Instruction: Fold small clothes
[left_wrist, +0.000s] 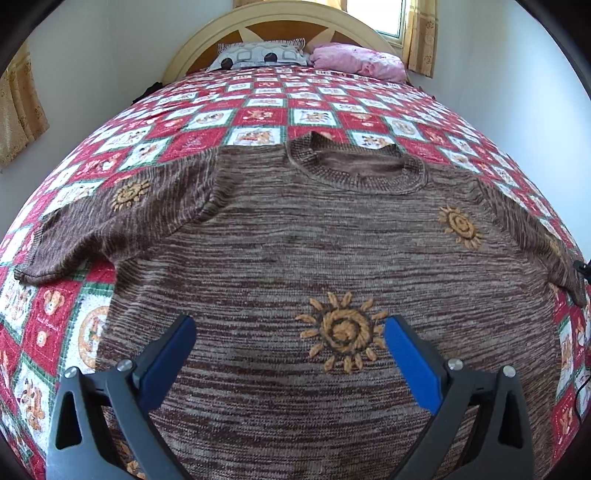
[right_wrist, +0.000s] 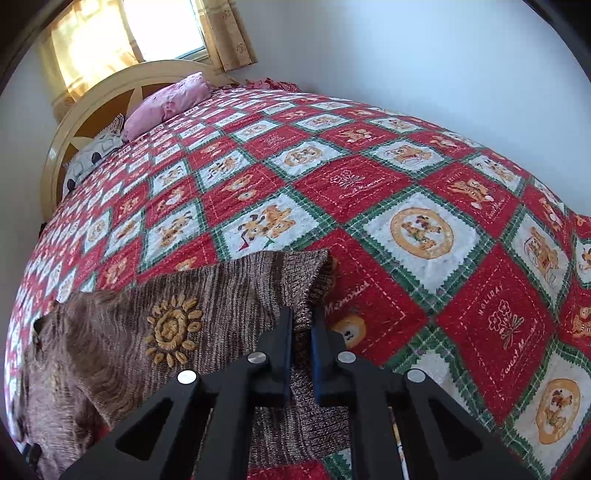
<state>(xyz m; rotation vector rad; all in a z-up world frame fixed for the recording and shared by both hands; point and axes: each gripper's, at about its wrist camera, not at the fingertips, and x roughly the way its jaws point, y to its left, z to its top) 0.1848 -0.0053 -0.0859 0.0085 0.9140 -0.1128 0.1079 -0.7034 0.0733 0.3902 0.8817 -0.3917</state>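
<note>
A brown knit sweater (left_wrist: 295, 240) with embroidered suns lies flat, front up, on the quilted bed, collar toward the headboard. My left gripper (left_wrist: 290, 325) hovers open over its lower body, blue pads wide apart, with a sun motif (left_wrist: 343, 332) just inside the right pad. In the right wrist view, one short sleeve (right_wrist: 240, 288) of the sweater reaches out over the quilt. My right gripper (right_wrist: 303, 319) is shut on that sleeve's edge near the ribbed cuff, with a fold of knit pinched between the fingers.
A red, white and green patchwork quilt (right_wrist: 406, 184) covers the whole bed. A patterned pillow (left_wrist: 258, 55) and a pink pillow (left_wrist: 358, 61) lie against the wooden headboard (left_wrist: 207, 40). Walls run close along both sides, and a curtained window (right_wrist: 162, 26) stands behind the headboard.
</note>
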